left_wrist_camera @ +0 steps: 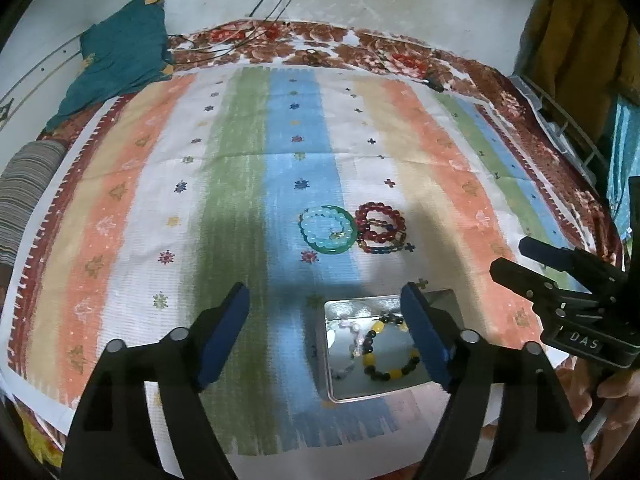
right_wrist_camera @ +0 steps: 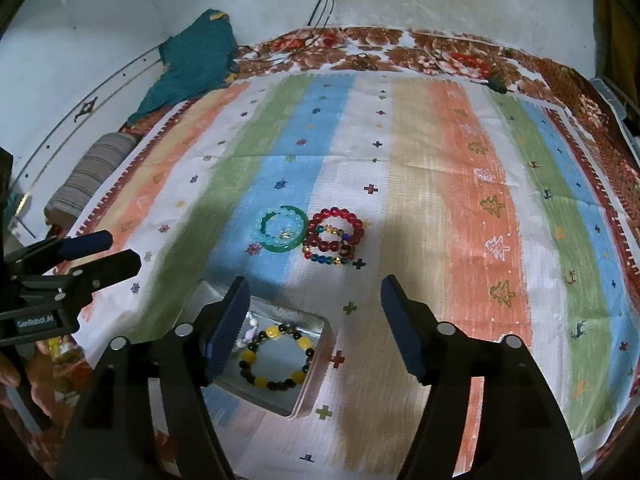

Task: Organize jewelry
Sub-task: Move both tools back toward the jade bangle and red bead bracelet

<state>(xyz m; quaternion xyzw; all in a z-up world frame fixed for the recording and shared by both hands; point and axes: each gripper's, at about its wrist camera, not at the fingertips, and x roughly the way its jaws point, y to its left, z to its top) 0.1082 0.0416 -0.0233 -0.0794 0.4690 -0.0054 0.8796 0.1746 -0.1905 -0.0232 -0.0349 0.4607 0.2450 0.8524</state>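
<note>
So both sets of tongs are spread wide with nothing in them: the left tongs (left_wrist_camera: 324, 334) hang over the left edge of the metal tin (left_wrist_camera: 334, 372), and the right tongs (right_wrist_camera: 314, 328) sit just to the tin's right. Inside the tin there's a yellow-and-black bead bracelet (right_wrist_camera: 276, 358) lying flat, plus some pale beads (left_wrist_camera: 352, 340) beside it that I can't really make out. Further out on the striped cloth (right_wrist_camera: 440, 184), a teal bangle (right_wrist_camera: 280, 229) with a light blue bead bracelet (left_wrist_camera: 322, 225) tucked inside it sits right next to a stack of red and multicolour bead bracelets (right_wrist_camera: 334, 236), touching or nearly so. A teal garment (left_wrist_camera: 116, 56) is bunched up at the far left corner.
</note>
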